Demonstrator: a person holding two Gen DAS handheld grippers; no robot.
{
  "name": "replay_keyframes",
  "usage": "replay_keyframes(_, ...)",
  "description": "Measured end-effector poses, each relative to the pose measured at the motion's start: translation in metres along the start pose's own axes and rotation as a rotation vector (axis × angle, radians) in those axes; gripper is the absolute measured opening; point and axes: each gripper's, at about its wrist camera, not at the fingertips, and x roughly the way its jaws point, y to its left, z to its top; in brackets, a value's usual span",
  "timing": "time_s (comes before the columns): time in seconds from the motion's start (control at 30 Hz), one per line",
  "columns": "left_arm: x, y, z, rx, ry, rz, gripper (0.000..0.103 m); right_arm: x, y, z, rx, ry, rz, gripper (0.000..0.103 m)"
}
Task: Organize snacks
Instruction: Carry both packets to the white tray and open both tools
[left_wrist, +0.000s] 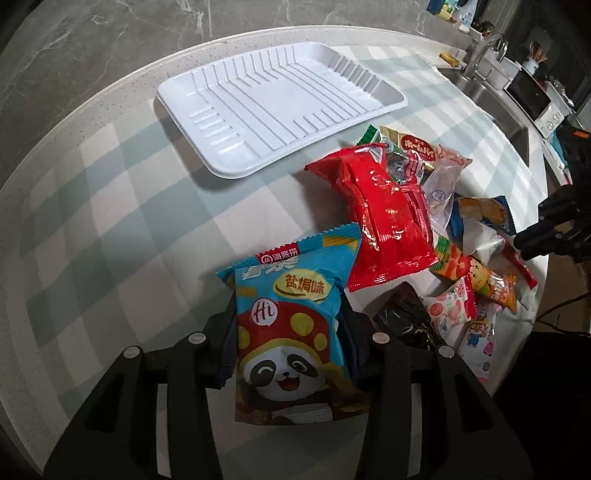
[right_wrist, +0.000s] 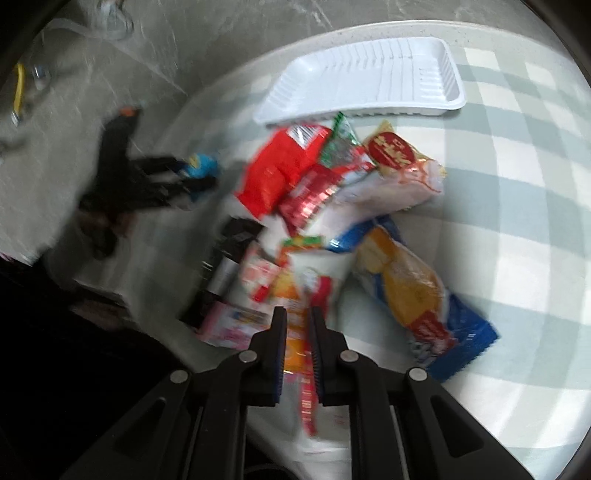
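Barely started: tray ahead of both claws sat empty, left claw clamped on the blue panda pack, right claw pinched shut on an orange-red packet, pile unsorted.

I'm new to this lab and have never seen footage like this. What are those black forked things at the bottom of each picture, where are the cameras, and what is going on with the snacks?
The black forks are hand-held two-finger grippers; a person carries one in each hand. Each has a wide-angle camera looking along its fingers, so one picture comes from the left gripper and the other from the right gripper, which is blurred.

On the checked tablecloth lie an empty white tray and a pile of snack packets, among them a big red bag.

The left gripper is shut on a blue panda packet. The right gripper is shut on the edge of a white packet with a red edge from the pile. The tray is probably where the snacks should go.
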Motion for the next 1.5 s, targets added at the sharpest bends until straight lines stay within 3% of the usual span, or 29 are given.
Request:
replay_keyframes(0.1, 0.003, -0.003, 0.0, 0.008, 0.005, 0.002, 0.042, 0.002, 0.006, -0.01, -0.033, 0.047, -0.057, 0.019)
replay_keyframes(0.2, 0.005, -0.007, 0.0, 0.021, 0.005, 0.008, 0.042, 0.009, 0.013, -0.018, -0.084, 0.092, -0.122, 0.042)
replay_keyframes(0.3, 0.008, -0.009, -0.001, 0.024, 0.01, 0.012, 0.042, 0.015, 0.013, -0.022, -0.104, 0.113, -0.134, 0.042)
replay_keyframes(0.33, 0.01, -0.009, -0.001, 0.023, 0.013, 0.014, 0.042, 0.019, 0.011, -0.022, -0.1, 0.12, -0.123, 0.036)
replay_keyframes(0.4, 0.012, -0.008, 0.0, 0.013, 0.018, 0.011, 0.042, 0.024, 0.002, -0.024, -0.042, 0.112, -0.074, 0.014)
replay_keyframes(0.6, 0.014, -0.008, -0.002, -0.003, 0.023, 0.006, 0.042, 0.019, -0.03, -0.036, 0.161, 0.047, 0.147, 0.014)
replay_keyframes(0.8, 0.007, 0.0, 0.001, -0.055, 0.008, -0.033, 0.042, 0.003, -0.05, -0.041, 0.346, -0.077, 0.365, 0.014)
replay_keyframes(0.93, -0.003, 0.006, 0.009, -0.088, -0.016, -0.072, 0.042, -0.016, -0.056, -0.03, 0.395, -0.153, 0.474, 0.014)
replay_keyframes(1.3, -0.023, 0.021, 0.079, -0.16, -0.12, -0.197, 0.042, -0.041, -0.064, 0.046, 0.365, -0.265, 0.578, 0.014)
replay_keyframes(1.5, -0.023, 0.034, 0.13, -0.181, -0.157, -0.199, 0.042, -0.044, -0.076, 0.099, 0.36, -0.318, 0.59, 0.014)
